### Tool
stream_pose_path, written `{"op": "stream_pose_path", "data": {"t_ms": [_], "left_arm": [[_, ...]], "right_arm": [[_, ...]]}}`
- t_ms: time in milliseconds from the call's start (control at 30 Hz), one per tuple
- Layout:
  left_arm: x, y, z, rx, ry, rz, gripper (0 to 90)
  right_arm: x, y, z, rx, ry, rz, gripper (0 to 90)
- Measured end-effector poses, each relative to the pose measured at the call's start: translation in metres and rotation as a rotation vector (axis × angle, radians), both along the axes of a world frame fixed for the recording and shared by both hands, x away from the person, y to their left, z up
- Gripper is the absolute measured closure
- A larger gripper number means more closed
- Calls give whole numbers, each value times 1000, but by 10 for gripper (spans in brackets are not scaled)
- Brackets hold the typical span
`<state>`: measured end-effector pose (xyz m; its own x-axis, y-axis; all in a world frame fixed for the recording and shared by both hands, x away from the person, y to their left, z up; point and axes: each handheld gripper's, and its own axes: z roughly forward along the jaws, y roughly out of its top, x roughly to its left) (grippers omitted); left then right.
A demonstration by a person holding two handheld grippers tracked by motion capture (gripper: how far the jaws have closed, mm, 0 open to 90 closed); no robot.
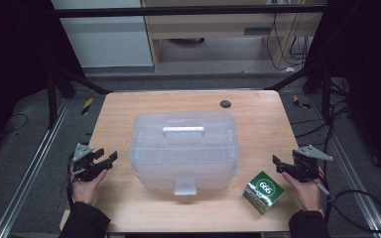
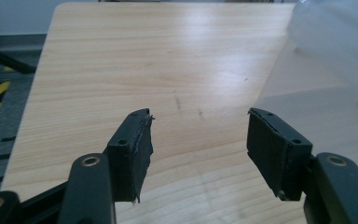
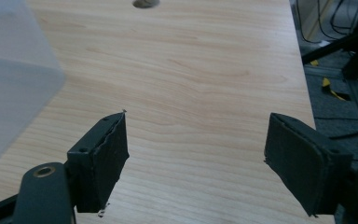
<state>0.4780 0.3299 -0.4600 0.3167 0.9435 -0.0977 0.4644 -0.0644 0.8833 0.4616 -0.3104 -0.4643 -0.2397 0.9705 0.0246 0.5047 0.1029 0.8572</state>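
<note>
box: translucent plastic storage box, lid on, handle on top, front latch; worktop centre
carton: green-white "666" box, near right
left hand-held gripper: open, empty
right hand-held gripper: open, empty

The high view is dim and slightly soft, its dark corners swallowing the floor around the lit wooden table. Light seems to fall from above, leaving a pale sheen on the translucent plastic storage box. In the left gripper view glare whitens the tabletop and the box edge blurs. Nearby jaws look reasonably sharp.
</note>
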Motion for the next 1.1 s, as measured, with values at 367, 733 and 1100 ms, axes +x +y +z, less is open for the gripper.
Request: {"op": "stream_pose_path", "data": {"t_ms": [367,733,1100], "left_arm": [[-5,1,24,28,-49,-35,396],[-8,1,51,7,-75,-115,297],[-6,-6,78,33,-82,-174,276]], "right_arm": [[-3,24,22,-37,2,102,203],[-6,38,32,-47,0,150,194],[-6,37,29,-49,16,146,191]]}}
